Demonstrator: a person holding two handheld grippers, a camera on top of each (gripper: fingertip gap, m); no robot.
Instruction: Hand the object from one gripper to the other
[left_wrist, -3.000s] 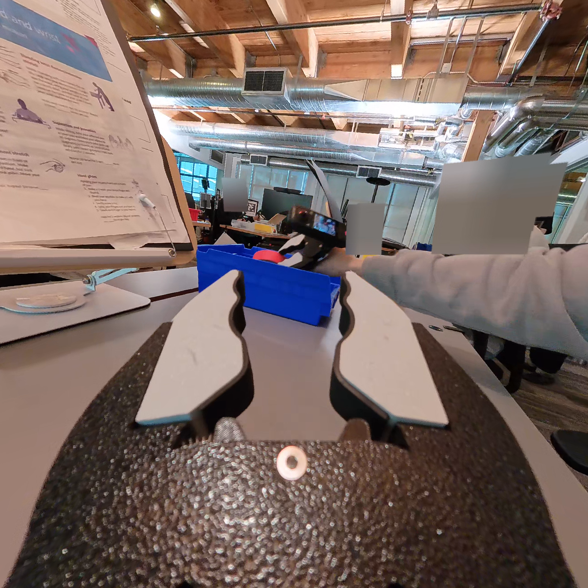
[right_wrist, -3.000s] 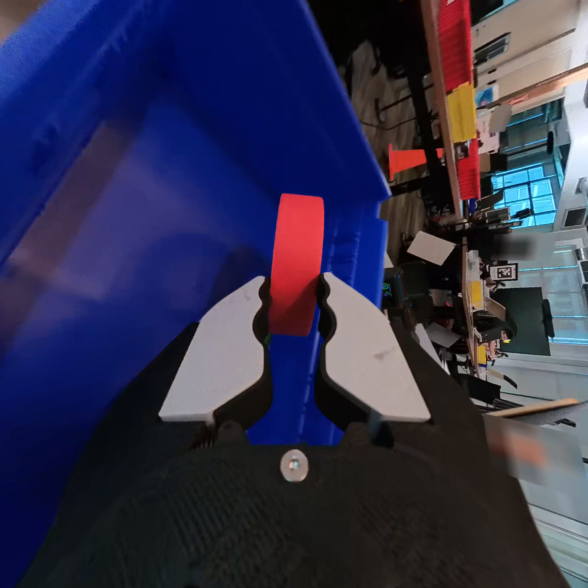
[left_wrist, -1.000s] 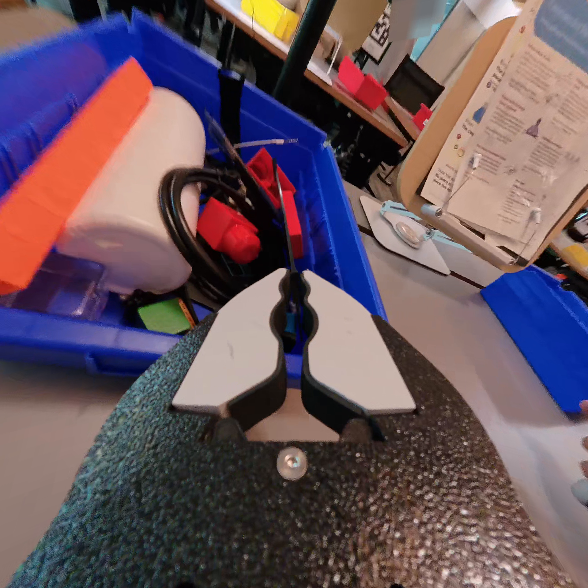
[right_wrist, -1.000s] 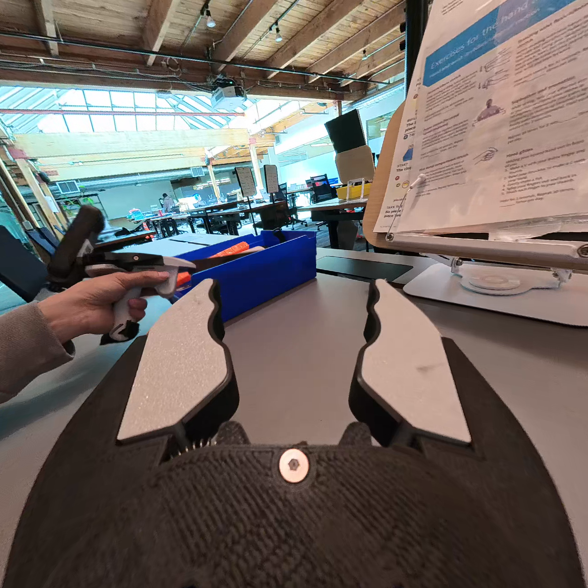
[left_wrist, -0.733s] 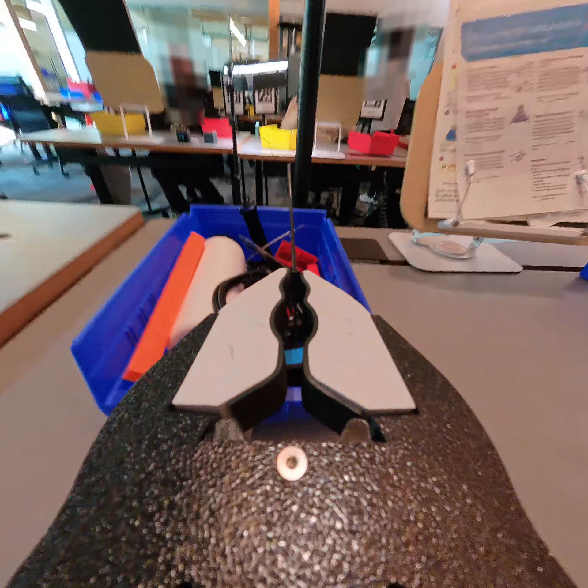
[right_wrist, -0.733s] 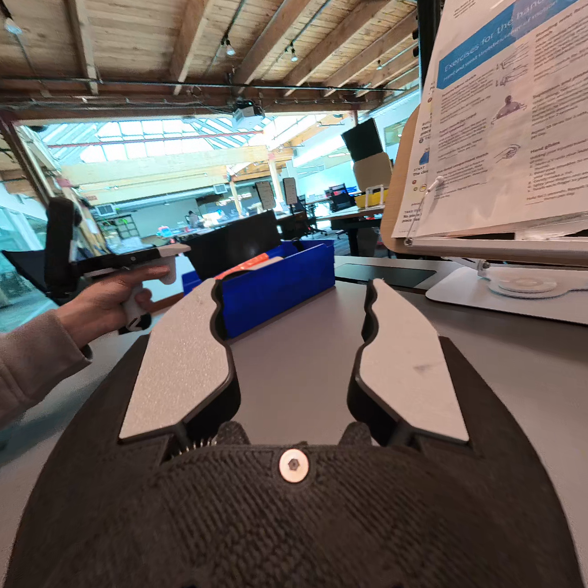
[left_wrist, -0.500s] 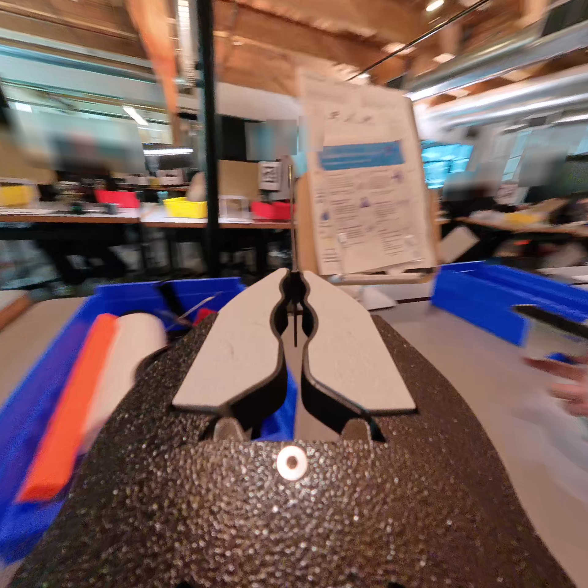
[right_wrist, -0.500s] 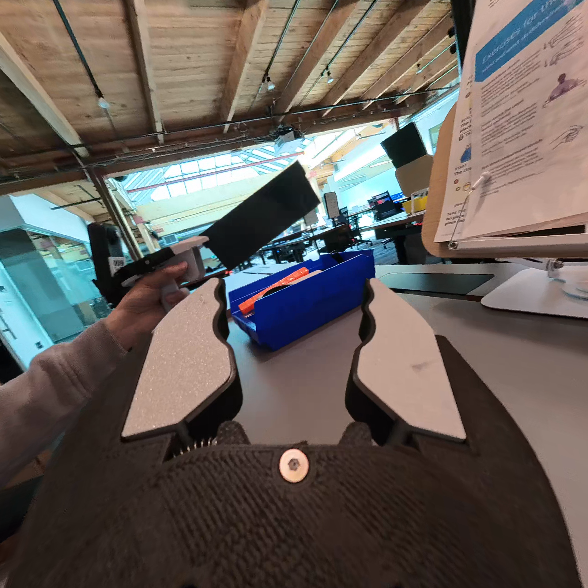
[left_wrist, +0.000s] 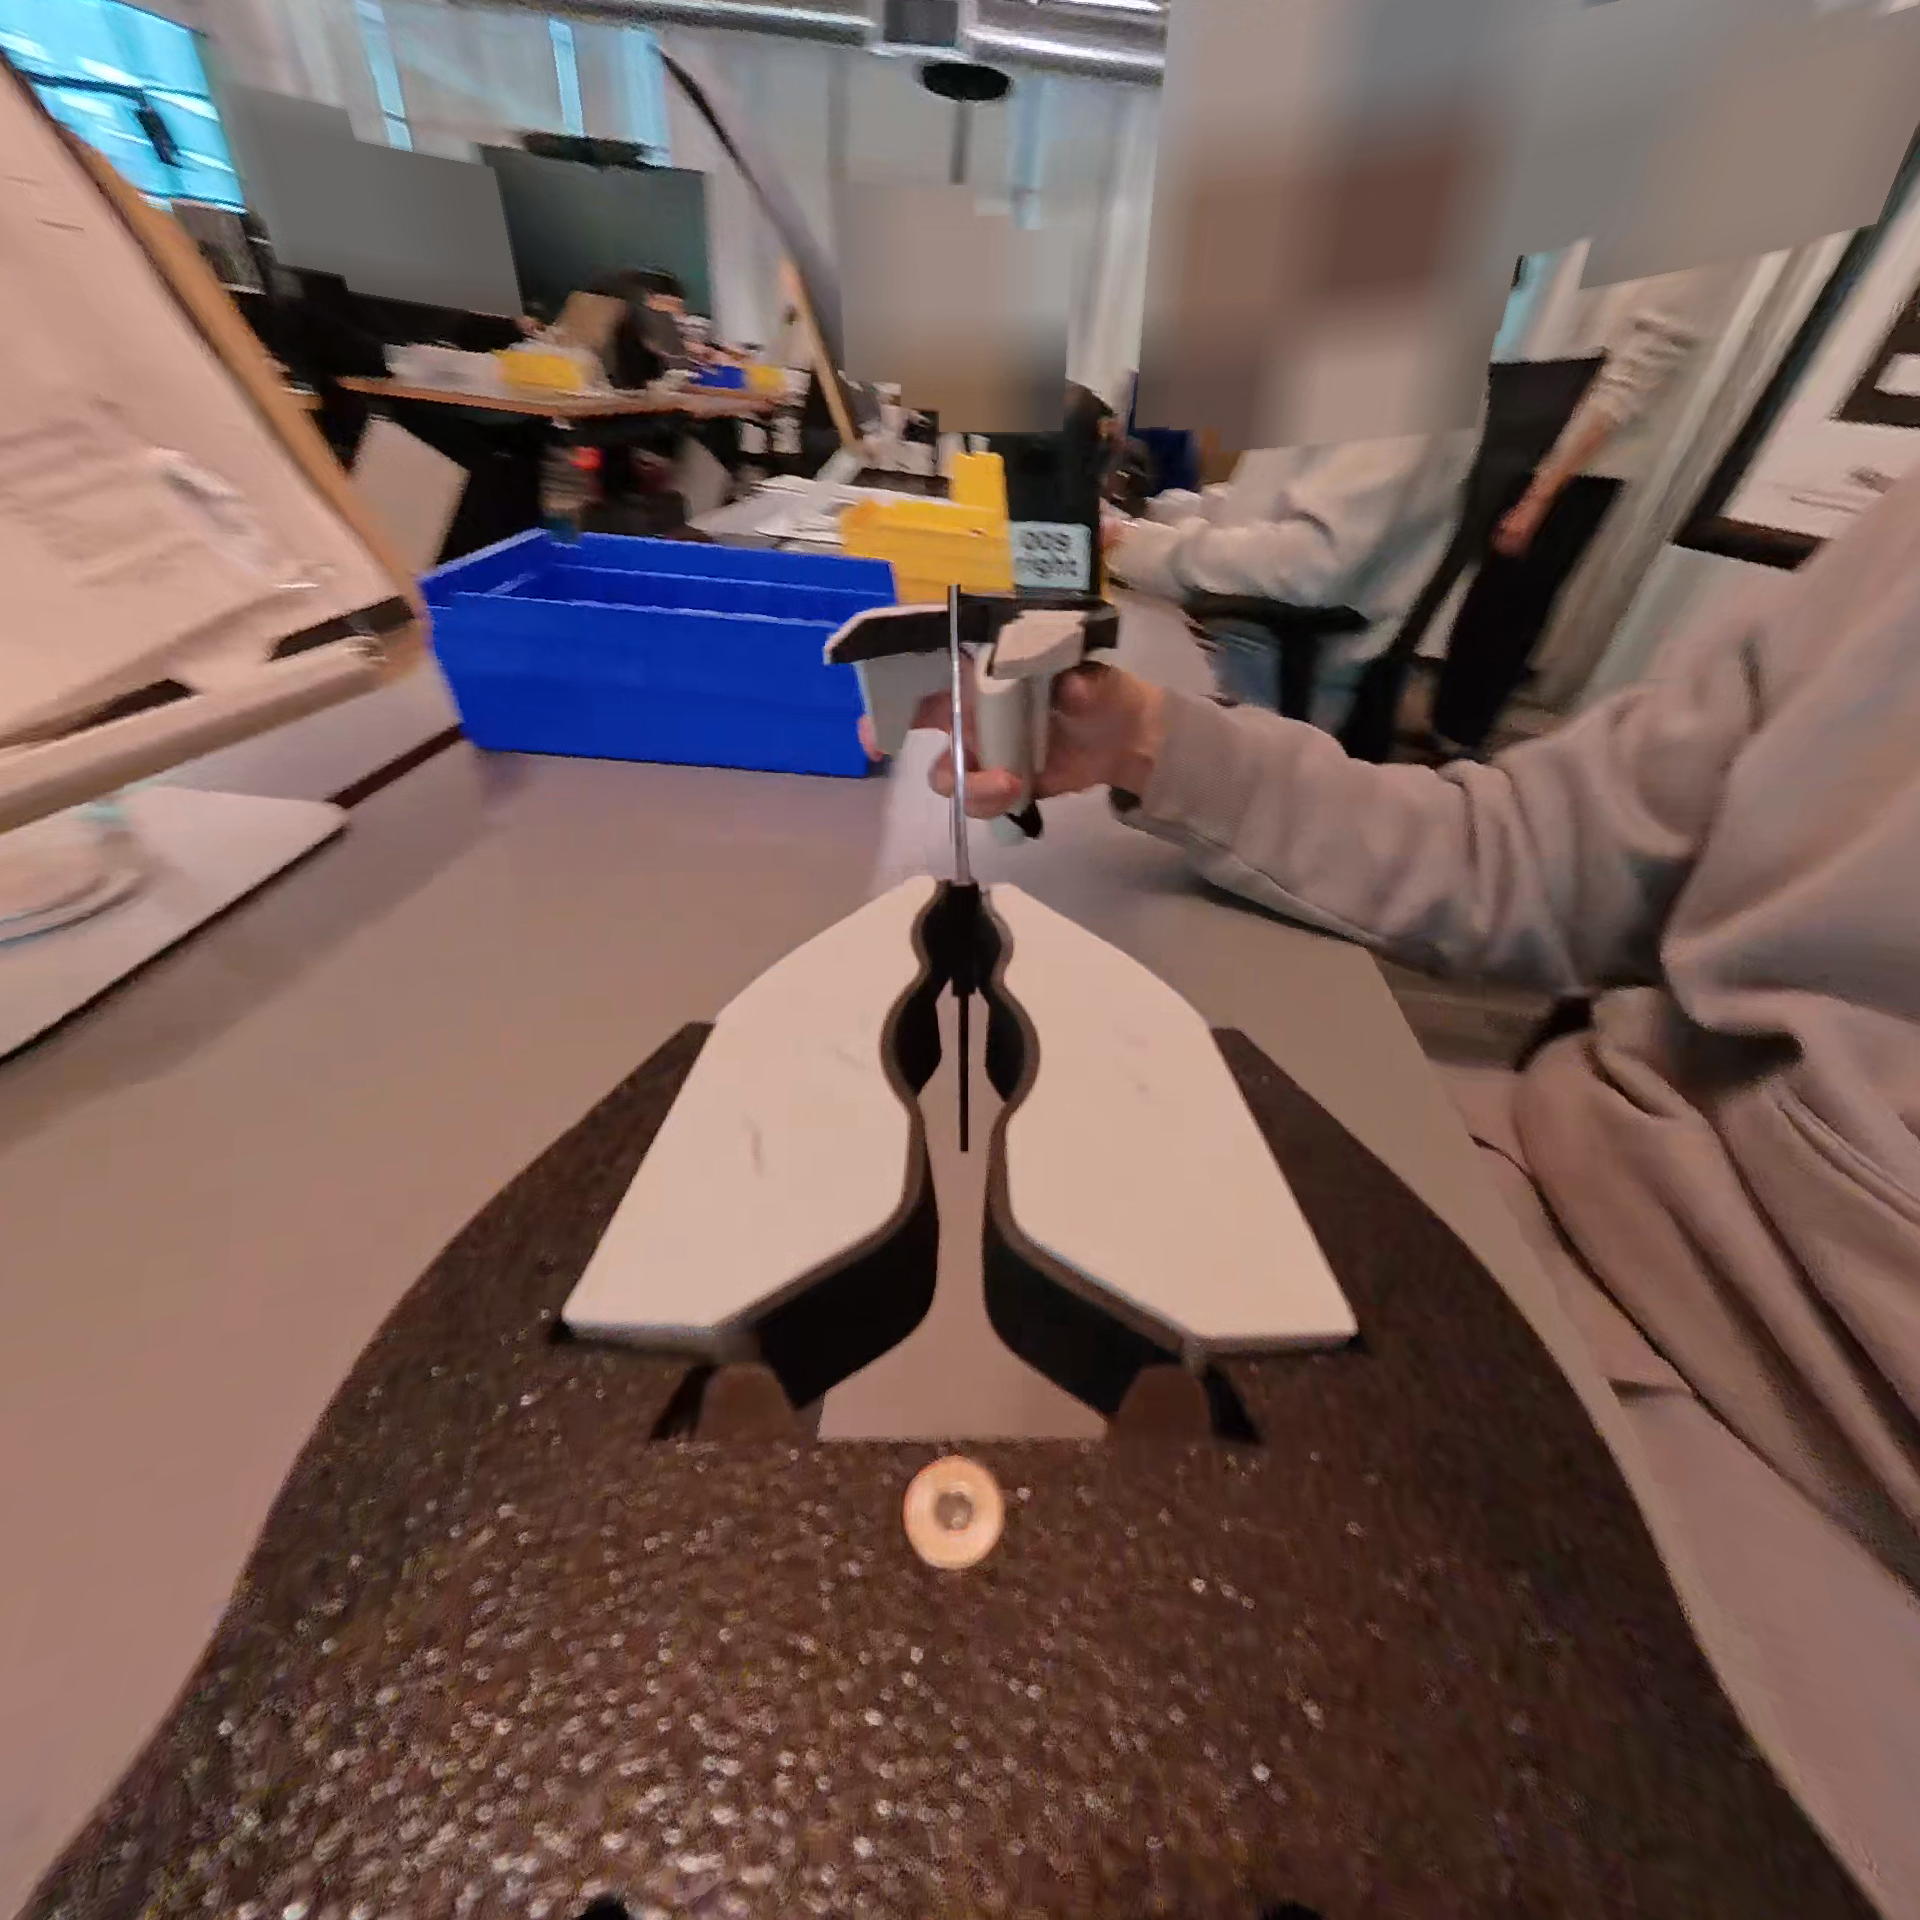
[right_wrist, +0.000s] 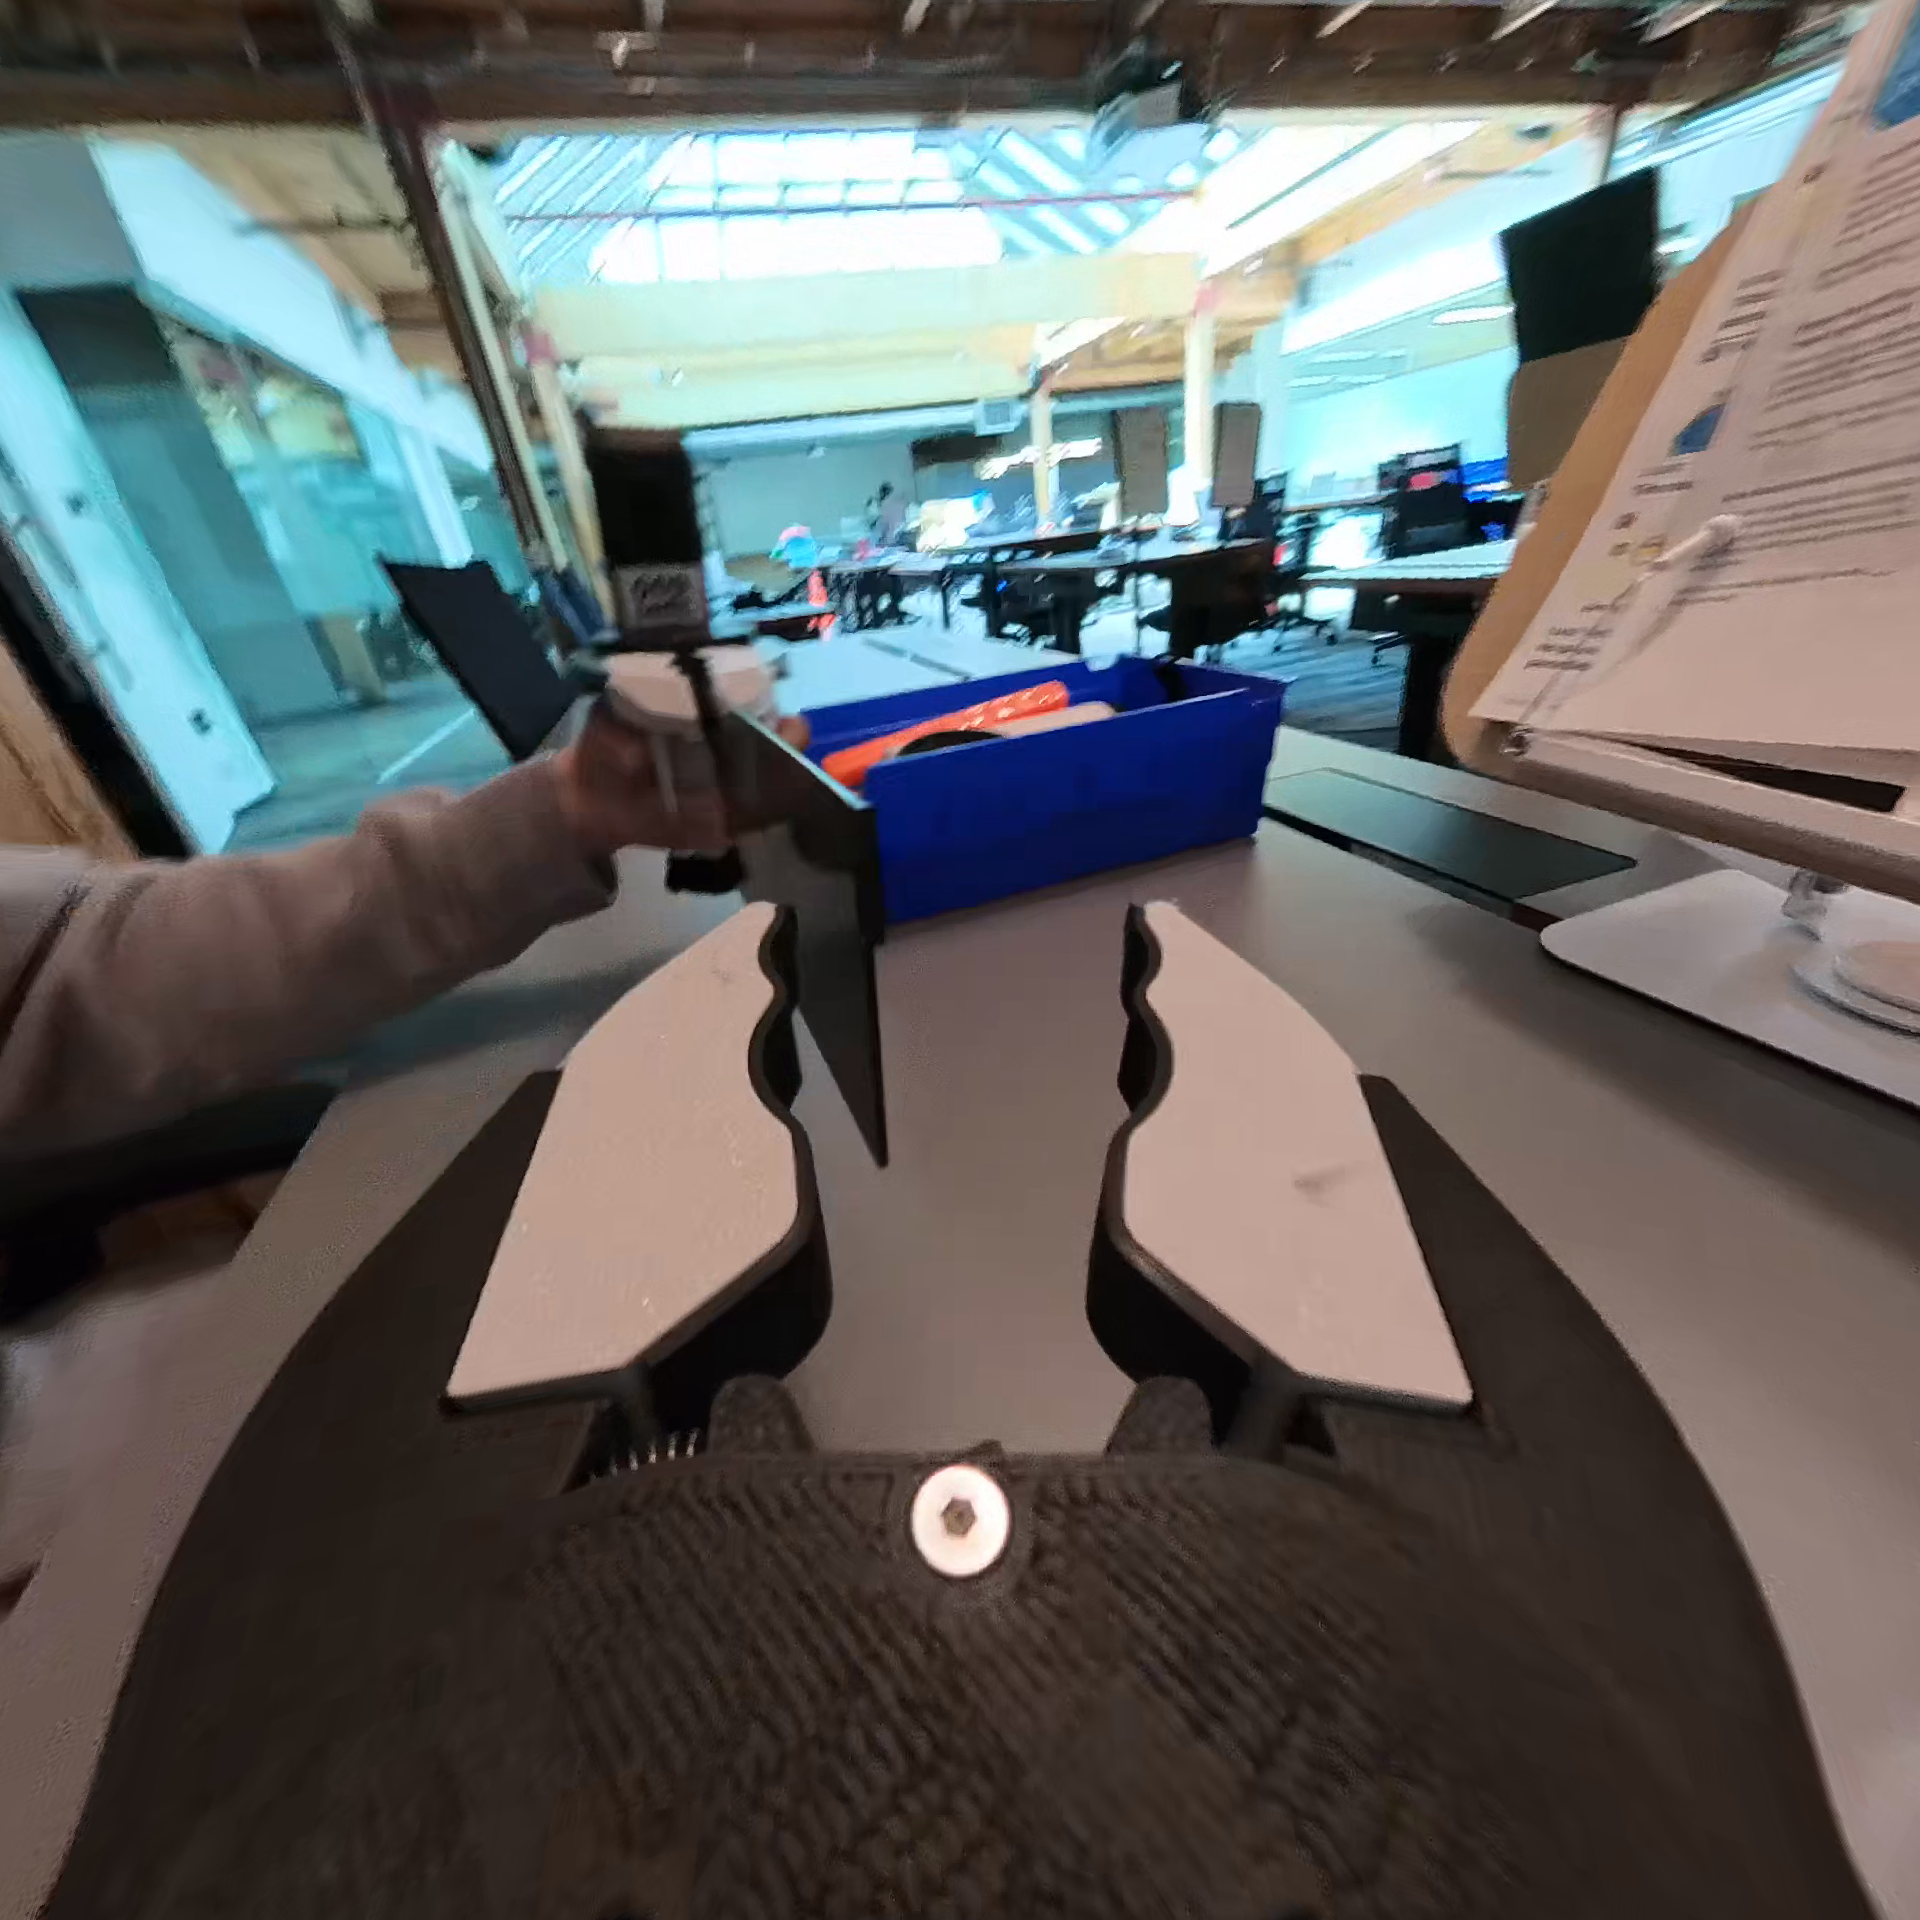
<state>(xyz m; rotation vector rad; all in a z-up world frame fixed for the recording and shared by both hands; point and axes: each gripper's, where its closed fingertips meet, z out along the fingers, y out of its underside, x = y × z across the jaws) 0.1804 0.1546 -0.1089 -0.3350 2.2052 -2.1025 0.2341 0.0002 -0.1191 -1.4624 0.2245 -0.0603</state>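
My left gripper is shut on a thin black flat sheet, which shows edge-on as a dark line rising from between the pads. In the right wrist view the sheet is a dark panel reaching from the left gripper, held in a hand, toward me. Its lower corner hangs between the fingers of my right gripper, close to the left finger and not pinched. The right gripper is open; it also shows facing me in the left wrist view.
A blue bin with an orange block and a white roll stands behind the sheet. A second blue bin sits on the grey table. A paper stand on a white base is at the right. Across from one pair of fingers to the other is roughly 20 cm.
My left gripper has swung away from the blue bin to face the right gripper, carrying the sheet. The sheet's corner has come in between the right gripper's open fingers.
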